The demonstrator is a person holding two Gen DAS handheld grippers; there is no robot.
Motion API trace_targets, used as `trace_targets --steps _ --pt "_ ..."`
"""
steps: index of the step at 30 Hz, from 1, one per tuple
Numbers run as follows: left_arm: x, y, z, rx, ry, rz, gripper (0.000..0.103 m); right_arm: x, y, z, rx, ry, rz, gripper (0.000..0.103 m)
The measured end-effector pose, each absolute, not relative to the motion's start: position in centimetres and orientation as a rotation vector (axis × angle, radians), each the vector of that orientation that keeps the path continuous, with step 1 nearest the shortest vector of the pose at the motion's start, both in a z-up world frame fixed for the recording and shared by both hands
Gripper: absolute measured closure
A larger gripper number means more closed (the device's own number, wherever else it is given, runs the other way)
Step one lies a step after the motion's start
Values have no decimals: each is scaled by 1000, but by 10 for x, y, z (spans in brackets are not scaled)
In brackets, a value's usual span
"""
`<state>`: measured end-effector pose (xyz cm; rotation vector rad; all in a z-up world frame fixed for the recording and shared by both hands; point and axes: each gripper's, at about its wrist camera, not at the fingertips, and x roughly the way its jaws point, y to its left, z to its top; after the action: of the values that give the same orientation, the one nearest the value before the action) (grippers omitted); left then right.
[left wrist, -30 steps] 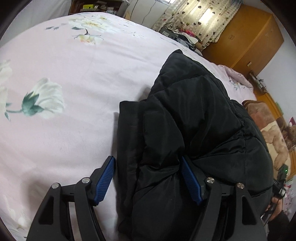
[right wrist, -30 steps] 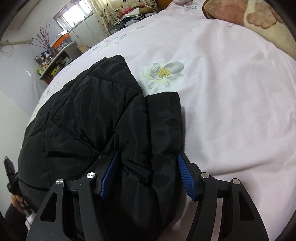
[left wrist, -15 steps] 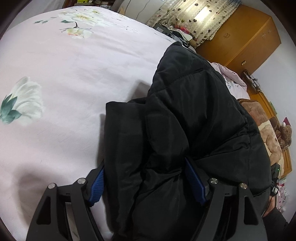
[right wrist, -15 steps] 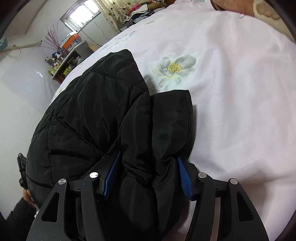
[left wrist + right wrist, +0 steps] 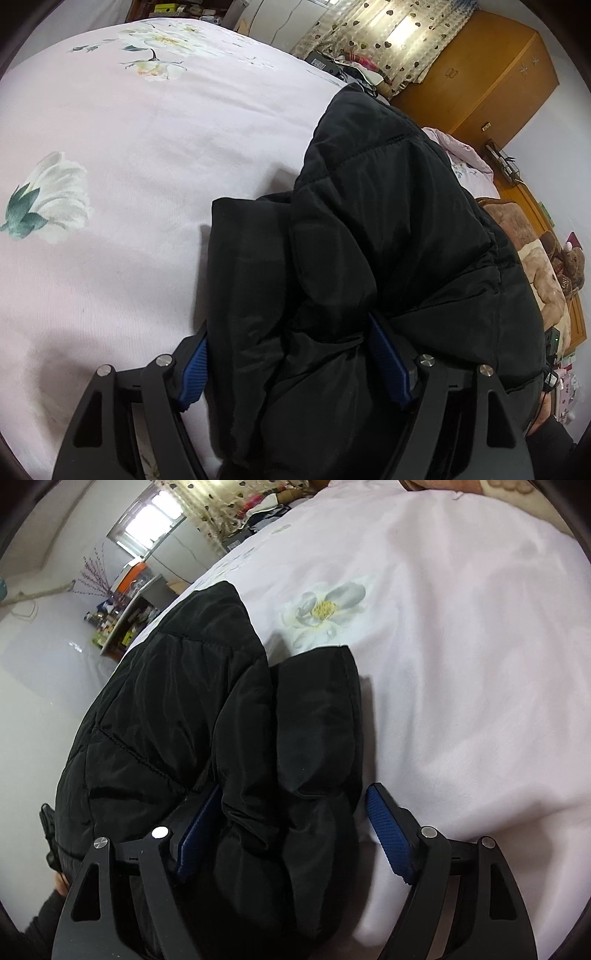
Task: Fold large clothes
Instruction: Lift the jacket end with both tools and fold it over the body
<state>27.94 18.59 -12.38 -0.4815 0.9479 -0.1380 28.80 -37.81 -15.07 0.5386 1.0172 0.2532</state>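
A black padded jacket [image 5: 369,240] lies folded on a pink flowered bedsheet [image 5: 129,147]. My left gripper [image 5: 288,354] is shut on a thick bunch of the jacket near its left edge, blue pads pressed into the fabric on both sides. In the right wrist view the jacket [image 5: 184,720] fills the left half. My right gripper [image 5: 291,827] straddles the jacket's right edge: the left pad is against the fabric, the right pad [image 5: 388,830] stands clear of it with a gap, so this gripper is open.
A wooden wardrobe [image 5: 480,81] and heart-pattern curtains [image 5: 388,33] stand beyond the bed. A brown blanket and teddy bear [image 5: 546,266] lie at the right. A shelf with clutter [image 5: 122,624] stands by the window wall. The sheet [image 5: 461,664] stretches right of the jacket.
The left gripper closed from wide open onto the jacket's left edge. The right gripper, which was squeezing the jacket's right edge, has opened, its right pad now off the fabric.
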Motion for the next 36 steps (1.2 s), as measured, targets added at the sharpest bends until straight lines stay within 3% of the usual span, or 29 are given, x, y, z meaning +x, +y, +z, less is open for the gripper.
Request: trace_targets --steps 8,11,16,21,24,26,29,36 --pt "282 178 -120 -485 943 -121 24 286 -365 -142 536 1025 292 45" --pt "284 177 -123 -491 945 -128 24 286 -364 -143 546 1028 309 46" --pt "293 176 -124 -491 952 -122 22 300 -366 -155 586 1049 312 38" --pt "295 170 -123 -470 950 -107 23 299 -365 -153 569 1050 314 44" --pt "294 163 -117 -451 956 -114 40 298 -359 -145 557 1041 318 62" --pt "293 156 -107 -416 960 -108 57 300 -354 -138 544 1043 306 67" --pt "288 155 -90 -377 959 -95 70 296 -353 -124 521 1036 278 74" --pt "256 158 -45 -355 886 -86 76 265 -350 -68 462 957 268 81"
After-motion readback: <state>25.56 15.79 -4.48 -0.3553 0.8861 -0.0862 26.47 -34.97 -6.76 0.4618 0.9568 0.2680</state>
